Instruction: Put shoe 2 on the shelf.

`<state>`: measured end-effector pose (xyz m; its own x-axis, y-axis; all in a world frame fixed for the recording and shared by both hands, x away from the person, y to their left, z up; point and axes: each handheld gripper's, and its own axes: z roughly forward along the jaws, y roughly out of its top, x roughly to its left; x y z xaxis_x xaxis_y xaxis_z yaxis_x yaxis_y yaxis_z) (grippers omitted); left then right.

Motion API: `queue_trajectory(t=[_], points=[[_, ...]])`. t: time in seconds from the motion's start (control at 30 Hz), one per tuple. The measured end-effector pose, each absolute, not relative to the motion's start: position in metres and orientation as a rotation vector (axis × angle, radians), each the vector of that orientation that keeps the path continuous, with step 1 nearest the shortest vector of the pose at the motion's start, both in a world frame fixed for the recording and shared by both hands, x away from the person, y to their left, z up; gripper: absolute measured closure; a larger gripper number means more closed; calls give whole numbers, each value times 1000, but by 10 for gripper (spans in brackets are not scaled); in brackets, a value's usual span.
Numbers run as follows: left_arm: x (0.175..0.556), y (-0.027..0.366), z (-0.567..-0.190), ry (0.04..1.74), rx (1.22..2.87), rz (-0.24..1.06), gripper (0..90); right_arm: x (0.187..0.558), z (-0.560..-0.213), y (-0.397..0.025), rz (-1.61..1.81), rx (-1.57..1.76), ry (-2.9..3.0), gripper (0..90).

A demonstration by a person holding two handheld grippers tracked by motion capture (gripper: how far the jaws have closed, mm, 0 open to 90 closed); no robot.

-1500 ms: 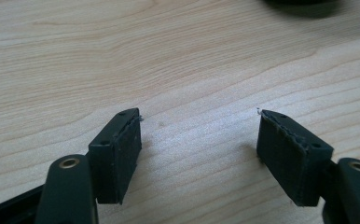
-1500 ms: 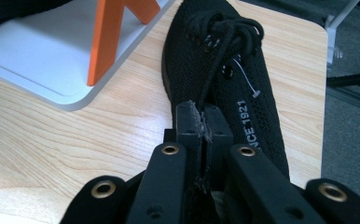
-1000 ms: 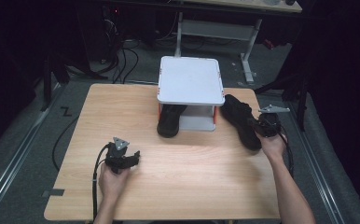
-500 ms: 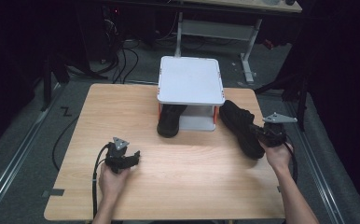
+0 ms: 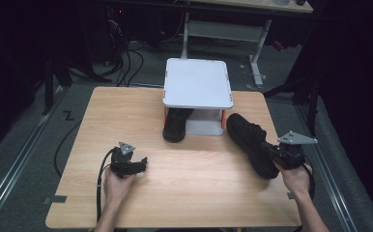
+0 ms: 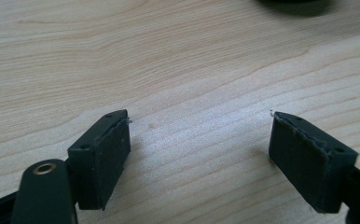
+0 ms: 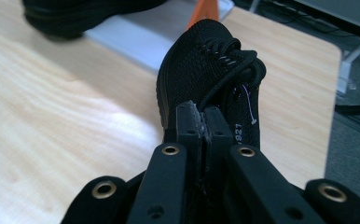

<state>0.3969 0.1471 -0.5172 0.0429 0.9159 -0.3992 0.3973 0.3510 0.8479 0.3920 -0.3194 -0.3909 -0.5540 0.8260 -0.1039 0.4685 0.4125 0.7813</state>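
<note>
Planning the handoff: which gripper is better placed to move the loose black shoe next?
Right. The right gripper is shut on the shoe; the left gripper rests open on bare table.

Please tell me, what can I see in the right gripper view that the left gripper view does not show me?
The right gripper view has the right gripper with its jaws shut on the collar of a black shoe, the low white rack with an orange leg, and the second shoe under it. The left gripper view has the left gripper with its jaws wide apart, holding nothing, low over bare wood. Both show the light wooden table.
</note>
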Motion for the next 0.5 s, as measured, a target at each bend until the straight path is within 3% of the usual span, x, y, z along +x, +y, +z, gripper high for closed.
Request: queue_trajectory(t=[0.5], points=[[398,138,-486,1485,1164,567,231,365,-393,-297,1061,1026,2245,882]])
